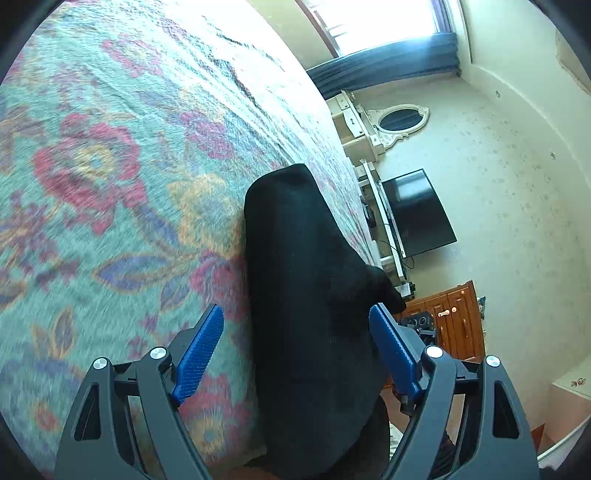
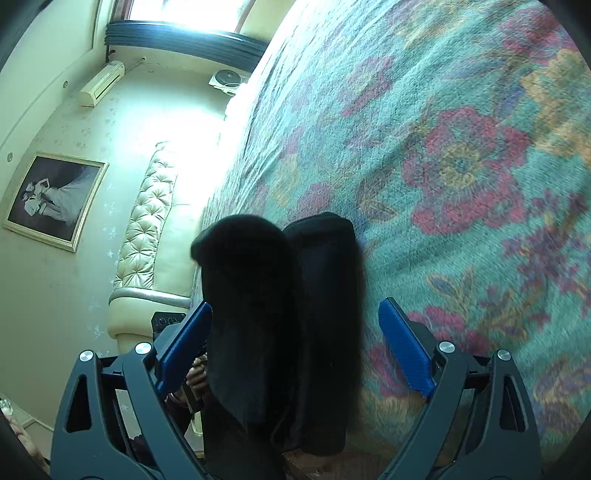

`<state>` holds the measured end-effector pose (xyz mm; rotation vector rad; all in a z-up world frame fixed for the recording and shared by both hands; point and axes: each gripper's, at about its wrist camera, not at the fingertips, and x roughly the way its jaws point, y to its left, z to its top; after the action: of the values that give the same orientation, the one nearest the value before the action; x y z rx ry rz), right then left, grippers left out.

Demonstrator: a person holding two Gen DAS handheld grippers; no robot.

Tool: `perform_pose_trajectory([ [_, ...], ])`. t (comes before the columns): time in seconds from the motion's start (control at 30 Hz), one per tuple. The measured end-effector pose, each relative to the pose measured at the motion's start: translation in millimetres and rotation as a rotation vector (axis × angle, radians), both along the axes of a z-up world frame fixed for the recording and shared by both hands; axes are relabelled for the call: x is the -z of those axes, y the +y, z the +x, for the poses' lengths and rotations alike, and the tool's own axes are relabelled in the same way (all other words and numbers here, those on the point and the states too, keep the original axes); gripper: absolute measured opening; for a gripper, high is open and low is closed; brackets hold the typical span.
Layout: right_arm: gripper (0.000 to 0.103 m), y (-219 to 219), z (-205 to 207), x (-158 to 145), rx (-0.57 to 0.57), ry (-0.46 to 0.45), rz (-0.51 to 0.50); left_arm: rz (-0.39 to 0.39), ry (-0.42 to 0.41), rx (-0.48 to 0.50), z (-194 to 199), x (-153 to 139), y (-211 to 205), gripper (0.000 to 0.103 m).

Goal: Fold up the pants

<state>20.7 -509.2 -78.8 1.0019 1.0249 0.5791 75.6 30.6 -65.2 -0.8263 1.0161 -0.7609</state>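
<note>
Pants [image 1: 306, 295], black and folded into a narrow bundle, lie along the edge of the floral bedspread [image 1: 110, 166]. Left gripper [image 1: 297, 325] angles down over them, blue pads spread clear of the cloth on both sides. Right gripper [image 2: 295, 319] tilts likewise, its pads parted wide, gripping nothing, the pants lying between them.

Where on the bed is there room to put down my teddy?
Plenty of bare floral bedspread stretches from the folded black pants toward the bright window. In the right wrist view the bedspread past the pants is bare too. It is crowded only at the bed's edge, where the pants lie.
</note>
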Motion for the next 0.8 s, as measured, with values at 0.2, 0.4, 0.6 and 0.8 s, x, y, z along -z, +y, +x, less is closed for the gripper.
perform_pose_trajectory([
  [0.2, 0.097, 10, 36, 5, -0.034, -0.014, 0.066, -0.043, 0.021, 0.057, 46, 4, -45, 0.080],
  [0.4, 0.098, 12, 45, 3, -0.065, -0.008, 0.098, -0.032, 0.059, 0.077, 69, 8, -58, 0.084],
  [0.6, 0.061, 3, 33, 12, -0.037, 0.023, 0.015, 0.021, 0.053, 0.041, 65, 1, -61, 0.084],
  [0.8, 0.039, -2, 27, 21, -0.014, 0.030, 0.021, 0.105, 0.160, -0.025, 74, 14, -66, 0.058],
])
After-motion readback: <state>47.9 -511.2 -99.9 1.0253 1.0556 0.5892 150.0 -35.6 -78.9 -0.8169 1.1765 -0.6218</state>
